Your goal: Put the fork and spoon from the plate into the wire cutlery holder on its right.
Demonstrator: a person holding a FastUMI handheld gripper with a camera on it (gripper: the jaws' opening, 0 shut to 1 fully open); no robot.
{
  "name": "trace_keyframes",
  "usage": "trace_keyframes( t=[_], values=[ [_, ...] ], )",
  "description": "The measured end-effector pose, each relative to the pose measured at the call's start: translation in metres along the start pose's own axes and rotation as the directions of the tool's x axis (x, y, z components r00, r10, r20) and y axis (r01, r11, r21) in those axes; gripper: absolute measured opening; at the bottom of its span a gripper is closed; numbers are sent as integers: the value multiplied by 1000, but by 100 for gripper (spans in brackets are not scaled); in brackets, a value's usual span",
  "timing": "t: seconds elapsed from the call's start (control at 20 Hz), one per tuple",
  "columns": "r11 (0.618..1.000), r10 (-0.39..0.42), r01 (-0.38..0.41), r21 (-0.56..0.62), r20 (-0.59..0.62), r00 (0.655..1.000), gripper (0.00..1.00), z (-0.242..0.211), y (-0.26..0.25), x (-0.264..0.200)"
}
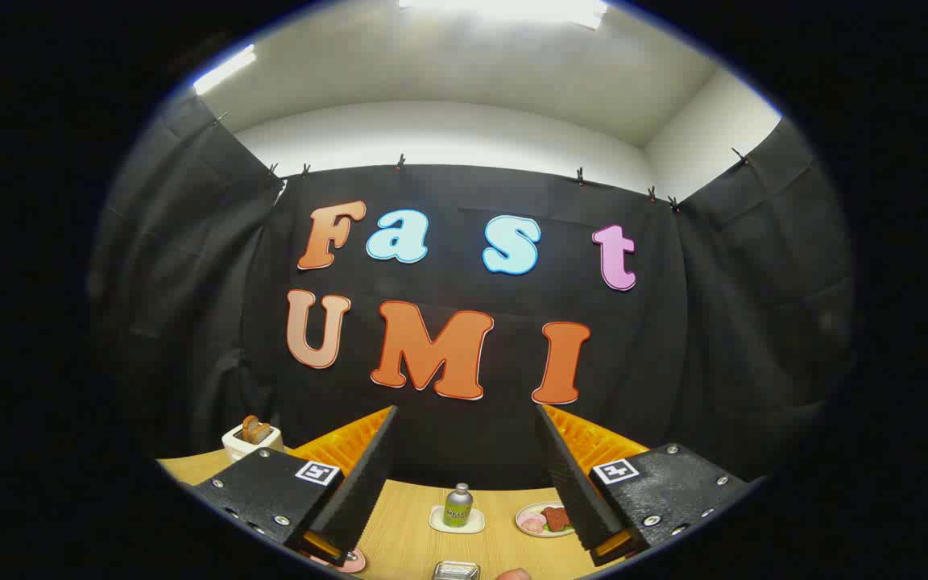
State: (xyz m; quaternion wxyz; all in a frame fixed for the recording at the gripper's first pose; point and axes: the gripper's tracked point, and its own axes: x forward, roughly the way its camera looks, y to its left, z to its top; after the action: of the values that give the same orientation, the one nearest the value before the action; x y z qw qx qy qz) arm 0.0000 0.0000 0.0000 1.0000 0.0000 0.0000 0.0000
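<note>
I see a small plate (pixel 543 519) with red and pink food on the wooden surface (pixel 408 536), near its far edge, just by my right finger. I cannot tell if a fork or spoon lies on it. I cannot make out the wire holder. My fingers (pixel 367 475) are wide apart and hold nothing. Between them a little green bottle (pixel 457 506) stands upright on a white mat (pixel 457 521). A shiny metal thing (pixel 456 571) sits closer to me. A white toaster (pixel 252 437) stands at the far left corner.
</note>
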Motion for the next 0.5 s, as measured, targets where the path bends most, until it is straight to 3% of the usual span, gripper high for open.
trace_keyframes(
  t=[0.5],
  values=[
    [998, -58, 57, 33, 18, 998, 98, 0, -5, 4]
  ],
)
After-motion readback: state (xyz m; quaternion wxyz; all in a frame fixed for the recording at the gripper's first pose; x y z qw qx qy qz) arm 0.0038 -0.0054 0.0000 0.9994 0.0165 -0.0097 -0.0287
